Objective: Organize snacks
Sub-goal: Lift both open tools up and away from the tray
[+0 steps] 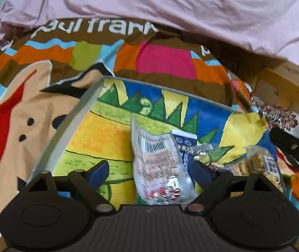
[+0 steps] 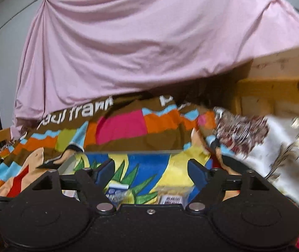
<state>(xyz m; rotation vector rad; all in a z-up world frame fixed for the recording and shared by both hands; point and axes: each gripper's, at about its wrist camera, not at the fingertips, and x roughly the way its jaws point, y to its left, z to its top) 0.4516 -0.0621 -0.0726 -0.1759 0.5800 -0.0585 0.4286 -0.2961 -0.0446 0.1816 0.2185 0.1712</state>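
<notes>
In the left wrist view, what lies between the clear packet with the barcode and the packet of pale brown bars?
A dark blue and white carton and small shiny wrappers lie there, in the left wrist view.

1. The left wrist view looks steeply down, close over the painted tray [image 1: 80,109].
2. The right wrist view faces nearly level, toward the pink sheet [image 2: 141,48].
3. Both share the tray, patterned blanket [image 1: 166,61] and sheet.

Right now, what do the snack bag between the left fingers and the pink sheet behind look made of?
Snack bag: thin glossy plastic film, partly clear, going by the glare, crinkles and printed barcode. Pink sheet: soft matte woven fabric, probably cotton, judging by its draped folds and lack of shine.
</notes>
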